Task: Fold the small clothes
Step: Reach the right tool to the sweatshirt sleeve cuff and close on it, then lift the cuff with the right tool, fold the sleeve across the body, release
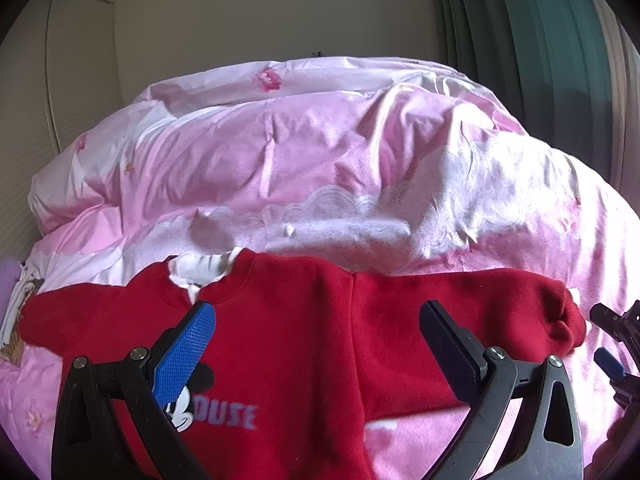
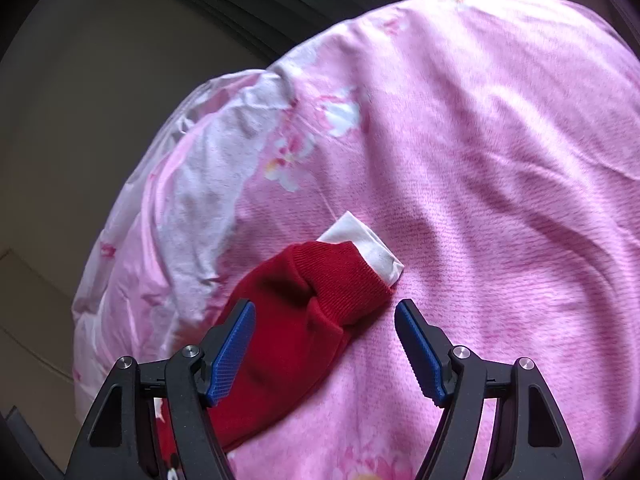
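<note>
A small red sweatshirt (image 1: 304, 332) with a white collar and a Mickey Mouse print lies spread flat on the pink bed cover (image 1: 280, 152), sleeves out to both sides. My left gripper (image 1: 318, 328) is open just above its chest, with nothing between the fingers. In the right wrist view the right sleeve (image 2: 304, 320), with a red ribbed cuff and a white inner cuff, lies on the cover. My right gripper (image 2: 325, 320) is open over the sleeve end, one finger on each side of it. The right gripper also shows in the left wrist view (image 1: 612, 344), beside the sleeve end.
A bunched pink and white quilt (image 1: 320, 128) rises behind the sweatshirt. Green curtains (image 1: 540, 40) hang at the far right and a pale wall stands behind the bed. The bed's edge (image 2: 132, 240) drops off left of the sleeve.
</note>
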`<act>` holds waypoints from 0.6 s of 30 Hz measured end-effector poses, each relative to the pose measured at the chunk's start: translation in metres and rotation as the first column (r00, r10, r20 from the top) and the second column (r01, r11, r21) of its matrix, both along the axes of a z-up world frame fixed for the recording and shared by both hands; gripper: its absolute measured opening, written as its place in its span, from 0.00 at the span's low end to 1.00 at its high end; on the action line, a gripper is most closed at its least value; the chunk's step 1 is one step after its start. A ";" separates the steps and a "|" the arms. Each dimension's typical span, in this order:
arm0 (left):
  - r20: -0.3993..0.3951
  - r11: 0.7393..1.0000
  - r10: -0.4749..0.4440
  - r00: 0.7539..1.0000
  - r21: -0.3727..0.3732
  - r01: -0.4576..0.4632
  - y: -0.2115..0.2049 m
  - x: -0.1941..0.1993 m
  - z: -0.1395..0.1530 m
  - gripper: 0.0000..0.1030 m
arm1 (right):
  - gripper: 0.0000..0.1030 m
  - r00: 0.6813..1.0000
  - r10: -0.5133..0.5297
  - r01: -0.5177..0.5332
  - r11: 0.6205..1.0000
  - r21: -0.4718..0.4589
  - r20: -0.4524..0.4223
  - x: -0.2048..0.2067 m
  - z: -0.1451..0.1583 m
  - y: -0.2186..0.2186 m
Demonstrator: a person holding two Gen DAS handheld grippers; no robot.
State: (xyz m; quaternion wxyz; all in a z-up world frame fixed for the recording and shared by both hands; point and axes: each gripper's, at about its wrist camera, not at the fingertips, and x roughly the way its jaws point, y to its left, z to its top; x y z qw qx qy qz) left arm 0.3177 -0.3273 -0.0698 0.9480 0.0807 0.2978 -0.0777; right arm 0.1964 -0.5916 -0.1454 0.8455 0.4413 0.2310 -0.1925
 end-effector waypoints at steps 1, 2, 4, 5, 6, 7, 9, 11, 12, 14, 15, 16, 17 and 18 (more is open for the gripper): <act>-0.003 1.000 -0.002 1.000 0.004 0.002 -0.004 0.004 -0.003 1.00 | 0.71 1.000 -0.002 0.002 1.000 0.007 -0.010 0.005 -0.003 -0.001; -0.004 1.000 -0.001 1.000 0.007 0.001 -0.007 0.007 -0.004 1.00 | 0.70 1.000 -0.001 0.001 1.000 0.022 -0.019 0.009 -0.007 -0.003; -0.007 1.000 0.000 1.000 0.012 0.000 -0.012 0.013 -0.008 1.00 | 0.67 0.999 0.006 -0.004 0.999 0.053 -0.034 0.016 -0.013 -0.006; -0.008 1.000 0.003 1.000 0.015 -0.003 -0.014 0.016 -0.010 1.00 | 0.65 0.999 0.011 -0.008 0.998 0.064 -0.039 0.019 -0.016 -0.007; -0.011 1.000 0.006 1.000 0.015 -0.006 -0.016 0.019 -0.012 1.00 | 0.65 0.999 0.012 -0.009 0.998 0.068 -0.043 0.022 -0.018 -0.008; -0.015 1.000 0.010 1.000 0.015 -0.010 -0.017 0.021 -0.014 1.00 | 0.64 0.999 0.013 -0.010 0.997 0.071 -0.048 0.025 -0.021 -0.009; -0.024 1.000 0.020 1.000 0.010 -0.020 -0.017 0.026 -0.018 1.00 | 0.61 0.999 0.015 -0.011 0.995 0.099 -0.047 0.029 -0.028 -0.012; -0.037 1.000 0.026 0.999 0.005 -0.026 -0.017 0.029 -0.021 1.00 | 0.58 0.999 0.014 -0.008 0.991 0.136 -0.041 0.033 -0.038 -0.016; -0.039 1.000 0.026 0.999 0.005 -0.026 -0.017 0.029 -0.022 1.00 | 0.54 0.999 0.011 -0.006 0.989 0.150 -0.037 0.035 -0.042 -0.018; -0.040 1.000 0.026 0.999 0.010 -0.025 -0.019 0.030 -0.024 1.00 | 0.50 1.000 0.011 -0.008 0.985 0.173 -0.018 0.037 -0.048 -0.023; -0.039 1.000 0.025 0.999 0.013 -0.025 -0.019 0.029 -0.025 1.00 | 0.46 1.000 0.010 -0.008 0.983 0.184 -0.010 0.039 -0.050 -0.025; -0.040 1.000 0.025 0.999 0.016 -0.025 -0.019 0.029 -0.025 1.00 | 0.46 1.000 0.009 -0.008 0.982 0.190 -0.004 0.039 -0.052 -0.027; -0.040 1.000 0.026 0.999 0.017 -0.025 -0.019 0.029 -0.025 1.00 | 0.44 1.000 0.009 -0.011 0.980 0.200 0.007 0.039 -0.053 -0.029; -0.039 1.000 0.026 0.999 0.015 -0.025 -0.019 0.029 -0.025 1.00 | 0.42 1.000 0.007 -0.010 0.978 0.209 0.015 0.038 -0.054 -0.030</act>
